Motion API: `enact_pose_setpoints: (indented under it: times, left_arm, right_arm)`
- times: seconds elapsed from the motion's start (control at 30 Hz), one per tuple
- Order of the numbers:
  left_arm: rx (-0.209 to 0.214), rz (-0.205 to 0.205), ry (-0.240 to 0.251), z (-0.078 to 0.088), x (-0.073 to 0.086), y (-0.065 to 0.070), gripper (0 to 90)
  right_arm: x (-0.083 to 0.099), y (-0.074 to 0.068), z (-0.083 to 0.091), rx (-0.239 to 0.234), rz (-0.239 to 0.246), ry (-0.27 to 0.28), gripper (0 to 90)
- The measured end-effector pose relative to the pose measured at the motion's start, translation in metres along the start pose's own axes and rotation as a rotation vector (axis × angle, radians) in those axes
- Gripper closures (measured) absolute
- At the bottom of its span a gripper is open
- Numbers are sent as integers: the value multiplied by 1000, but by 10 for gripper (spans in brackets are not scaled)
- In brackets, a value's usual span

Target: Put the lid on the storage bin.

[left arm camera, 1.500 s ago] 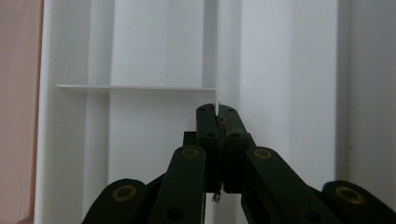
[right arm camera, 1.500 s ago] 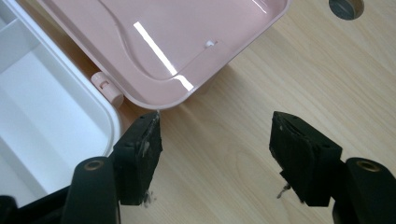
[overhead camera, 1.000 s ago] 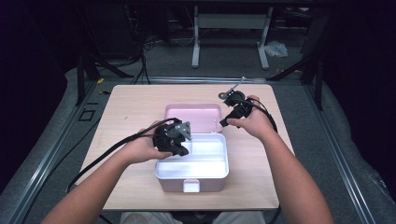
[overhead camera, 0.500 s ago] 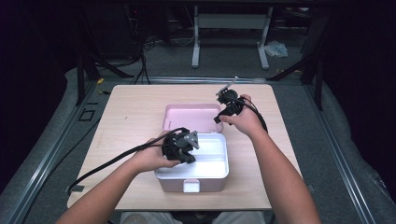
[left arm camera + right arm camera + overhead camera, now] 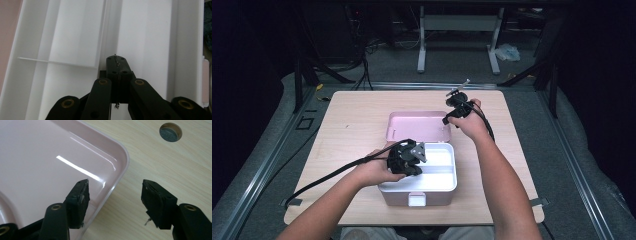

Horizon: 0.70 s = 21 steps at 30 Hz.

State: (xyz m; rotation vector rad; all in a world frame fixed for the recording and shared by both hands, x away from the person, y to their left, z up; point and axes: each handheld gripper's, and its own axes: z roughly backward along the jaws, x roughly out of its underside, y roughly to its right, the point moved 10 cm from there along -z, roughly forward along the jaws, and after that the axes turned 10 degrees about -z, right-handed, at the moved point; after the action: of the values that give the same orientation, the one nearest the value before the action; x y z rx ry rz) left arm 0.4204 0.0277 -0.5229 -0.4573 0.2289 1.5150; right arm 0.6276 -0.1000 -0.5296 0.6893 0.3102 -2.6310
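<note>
**Asker:** Two grippers are at work, I gather. What does each one do?

**Describer:** Two, yes, each held in a person's hand over a light wooden table (image 5: 352,125). The left gripper (image 5: 117,65) has its jaws pressed fully together with nothing between them. Its tip points down into the white lunch box (image 5: 447,172), right over the divider wall (image 5: 103,37) that splits the box lengthwise.

**Asker:** What lies around that tip?

**Describer:** One long white compartment runs along either side of it. A thin cross wall (image 5: 57,62) sits just beyond the tip, to its left in the left gripper view.

**Asker:** And the right gripper?

**Describer:** The right gripper (image 5: 115,195) has its jaws standing apart, and they have just been closing. One jaw is above the inside of the pink lid (image 5: 37,162); the other is over bare table. The lid's rounded corner rim runs between the two jaws. I cannot tell whether either pad touches it.

**Asker:** Where is the lid relative to the box?

**Describer:** From the high view, the pink lid (image 5: 419,125) lies flat, directly beyond the white box and touching it. A round hole (image 5: 170,131) in the table shows just beyond the right gripper.
</note>
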Motion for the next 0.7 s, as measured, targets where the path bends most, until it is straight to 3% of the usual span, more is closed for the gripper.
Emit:
enact_pose_setpoints:
  times: [0.33,0.37,0.47,0.7]
  left_arm:
    - [3,11,0,0,0,0,900]
    - [6,14,1,0,0,0,900]
    - [8,16,1,0,0,0,900]
    - [0,6,0,0,0,0,900]
  right_arm:
    - [-5,7,-16,17,-62,61,560]
    - [-6,7,-19,5,-89,71,593]
    - [-10,7,-22,-4,-111,88,658]
    - [-11,3,-31,-24,-140,70,726]
